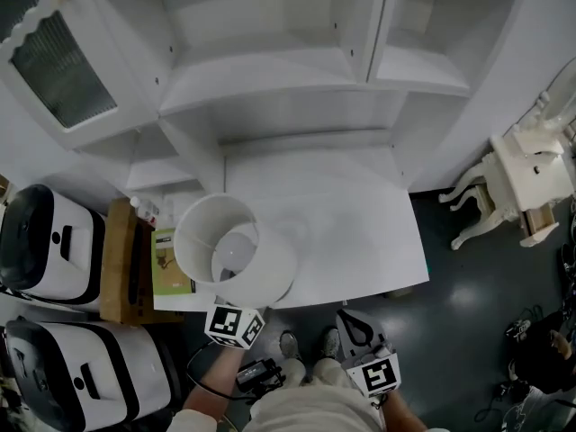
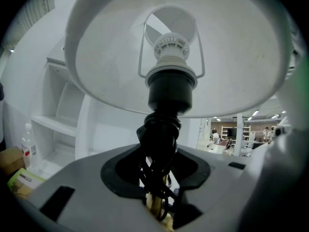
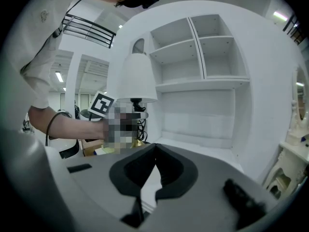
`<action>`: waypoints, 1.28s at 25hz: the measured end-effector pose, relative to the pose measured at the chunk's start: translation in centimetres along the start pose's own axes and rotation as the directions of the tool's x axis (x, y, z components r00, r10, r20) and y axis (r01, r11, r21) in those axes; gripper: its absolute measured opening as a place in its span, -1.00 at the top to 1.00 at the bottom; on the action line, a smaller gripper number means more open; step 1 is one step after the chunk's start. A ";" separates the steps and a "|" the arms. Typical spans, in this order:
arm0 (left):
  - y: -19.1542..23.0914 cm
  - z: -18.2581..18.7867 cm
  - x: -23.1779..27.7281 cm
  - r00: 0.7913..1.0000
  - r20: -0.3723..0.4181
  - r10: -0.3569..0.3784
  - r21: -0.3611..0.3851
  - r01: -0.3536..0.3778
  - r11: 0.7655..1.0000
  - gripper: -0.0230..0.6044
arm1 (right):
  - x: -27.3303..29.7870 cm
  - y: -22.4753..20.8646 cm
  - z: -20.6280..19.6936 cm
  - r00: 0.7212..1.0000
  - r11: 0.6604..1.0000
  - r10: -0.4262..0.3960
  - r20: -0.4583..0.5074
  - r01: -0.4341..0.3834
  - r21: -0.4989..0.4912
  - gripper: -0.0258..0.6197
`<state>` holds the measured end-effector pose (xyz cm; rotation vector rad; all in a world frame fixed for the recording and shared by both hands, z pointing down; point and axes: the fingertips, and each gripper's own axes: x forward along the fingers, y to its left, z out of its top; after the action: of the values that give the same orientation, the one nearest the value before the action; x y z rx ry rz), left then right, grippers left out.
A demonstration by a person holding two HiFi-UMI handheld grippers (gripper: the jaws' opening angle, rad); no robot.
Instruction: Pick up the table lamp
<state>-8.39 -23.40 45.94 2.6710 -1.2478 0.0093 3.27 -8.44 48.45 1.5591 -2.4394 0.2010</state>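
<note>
**Left fingers (image 2: 120, 170) pinch the table lamp (image 2: 169, 52) upright by its stem**

Clamped tight, those left fingers, biting the thin stem right where the black cord (image 2: 157, 139) is wound round it. And that stem runs straight up out of the grip! Long axis vertical: the socket and white shade sit directly above the fingers, with a glimpse of brass just below them. From the head view the shade's open top faces right up at the camera and hides the fingers beneath it.

Over to the right fingers (image 3: 128, 170): tips pressed together, nothing between them, off to the right of the lamp and apart from it. The white surface (image 1: 360, 232) stretches ahead of both pairs of fingers, with the shelves (image 1: 270, 79) beyond. Is the lamp's foot clear of the surface? No telling.
</note>
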 end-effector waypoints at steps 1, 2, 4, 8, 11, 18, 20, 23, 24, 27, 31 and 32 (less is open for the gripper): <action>-0.5 0.6 -0.5 1.000 0.003 -0.001 -0.001 0.001 1.000 0.42 | -0.1 -0.2 0.3 1.000 1.000 0.002 0.007 -0.002 -0.005 0.88; -1.0 1.1 -1.0 1.000 0.005 -0.003 -0.002 0.003 1.000 0.42 | -0.2 -0.3 0.6 1.000 1.000 0.003 0.014 -0.003 -0.008 0.88; -2.0 2.0 -1.9 1.000 0.009 -0.010 -0.003 0.010 1.000 0.42 | -0.3 -0.6 1.2 1.000 1.000 0.004 0.029 -0.004 -0.008 0.88; -4.1 3.2 -4.0 0.999 0.011 -0.031 -0.003 0.031 1.000 0.42 | -0.8 -0.7 2.7 0.998 1.000 0.022 0.060 -0.021 -0.022 0.88; -5.9 3.5 -5.2 0.999 -0.001 -0.045 0.005 0.045 0.999 0.42 | -1.2 -0.9 3.5 0.996 0.999 0.032 0.083 -0.030 -0.030 0.88; -8.8 2.2 -7.8 0.999 -0.011 -0.039 0.009 0.039 0.999 0.42 | -3.0 -2.4 2.5 0.998 1.000 0.013 0.063 -0.012 -0.004 0.88; -9.3 2.0 -8.5 0.999 -0.007 -0.036 0.005 0.036 0.999 0.42 | -3.4 -2.6 2.3 0.998 1.000 0.016 0.065 -0.016 -0.004 0.88; -10.0 1.6 -9.1 1.000 -0.007 -0.027 -0.006 0.027 1.000 0.42 | -3.9 -3.1 1.9 0.997 1.000 0.017 0.074 -0.017 -0.004 0.88; -10.2 1.4 -9.2 1.000 -0.010 -0.022 -0.007 0.022 1.000 0.42 | -4.1 -3.1 2.0 0.997 1.000 0.022 0.076 -0.022 -0.005 0.88; -11.0 1.0 -9.5 1.000 -0.013 -0.005 -0.006 0.005 1.000 0.42 | -4.7 -3.4 1.9 0.997 0.999 0.039 0.074 -0.038 -0.010 0.88; -12.3 0.6 -10.3 0.999 -0.002 0.033 -0.027 -0.033 0.999 0.42 | -5.5 -3.9 1.4 0.996 0.998 0.061 0.063 -0.061 -0.002 0.88; -12.5 0.5 -10.5 0.999 -0.001 0.043 -0.035 -0.043 0.998 0.42 | -5.5 -4.1 1.3 0.995 0.998 0.066 0.070 -0.066 -0.002 0.88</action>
<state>-5.69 -7.65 42.38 2.6143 -1.2924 -0.0062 9.04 -5.63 45.65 1.5108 -2.5465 0.1607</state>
